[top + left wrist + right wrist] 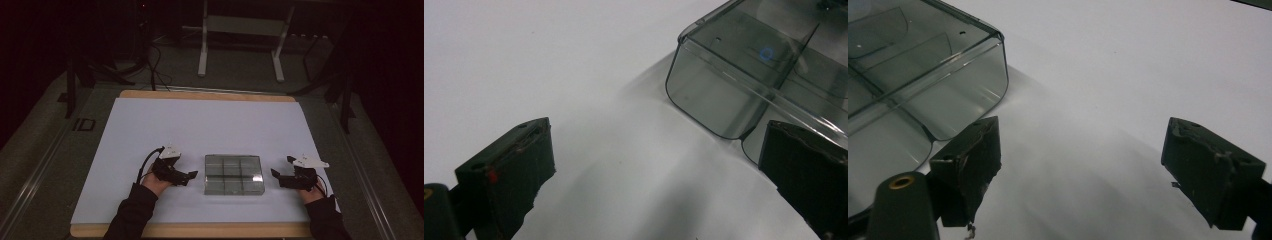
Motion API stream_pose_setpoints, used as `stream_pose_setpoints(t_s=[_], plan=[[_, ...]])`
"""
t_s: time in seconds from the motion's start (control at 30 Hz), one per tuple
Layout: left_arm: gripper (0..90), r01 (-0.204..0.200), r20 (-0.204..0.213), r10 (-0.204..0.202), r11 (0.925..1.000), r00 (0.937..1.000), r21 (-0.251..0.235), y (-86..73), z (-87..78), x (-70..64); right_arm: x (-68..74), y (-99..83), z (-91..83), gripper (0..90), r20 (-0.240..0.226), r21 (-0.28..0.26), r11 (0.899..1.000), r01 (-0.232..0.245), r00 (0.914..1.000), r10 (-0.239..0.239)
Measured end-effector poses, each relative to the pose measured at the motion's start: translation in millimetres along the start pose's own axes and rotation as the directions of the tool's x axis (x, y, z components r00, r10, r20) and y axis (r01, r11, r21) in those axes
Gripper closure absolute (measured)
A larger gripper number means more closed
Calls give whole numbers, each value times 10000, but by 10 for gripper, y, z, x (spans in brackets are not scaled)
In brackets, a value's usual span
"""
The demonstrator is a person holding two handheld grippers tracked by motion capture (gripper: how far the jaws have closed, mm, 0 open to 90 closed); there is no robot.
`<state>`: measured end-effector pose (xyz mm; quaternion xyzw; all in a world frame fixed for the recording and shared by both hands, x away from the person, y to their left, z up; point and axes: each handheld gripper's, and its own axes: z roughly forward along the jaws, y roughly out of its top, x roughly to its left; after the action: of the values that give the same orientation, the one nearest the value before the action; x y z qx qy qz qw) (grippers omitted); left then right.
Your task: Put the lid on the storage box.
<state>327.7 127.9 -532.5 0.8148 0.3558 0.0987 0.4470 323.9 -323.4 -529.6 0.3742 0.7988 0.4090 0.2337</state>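
While both gape wide: clear box (233, 174) between left tool (189, 177) and right tool (278, 176).

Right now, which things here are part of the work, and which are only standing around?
Part of the work:
clear plastic box with divided compartments
left claw, open
right claw, open

Only standing around:
white table sheet
white metal stand on the floor behind
black cables on the floor

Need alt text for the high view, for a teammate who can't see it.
A clear divided plastic box sits on a white table sheet, between two hand-held grippers. The left gripper and right gripper, both open, flank the box without touching it.
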Motion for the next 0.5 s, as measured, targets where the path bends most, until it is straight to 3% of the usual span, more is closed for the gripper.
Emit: stream_pose_setpoints(t_s=[0.33, 0.5], plan=[[20, 110, -136, -110, 9999, 9998, -15, -76, -8, 31, -22, -41, -8, 159, 143, 62, 10000, -48, 9999, 47], [20, -44, -223, 44, 10000, 9997, 26, -81, -2, 16, -21, -45, -12, 159, 179, 52, 10000, -67, 9998, 66]])
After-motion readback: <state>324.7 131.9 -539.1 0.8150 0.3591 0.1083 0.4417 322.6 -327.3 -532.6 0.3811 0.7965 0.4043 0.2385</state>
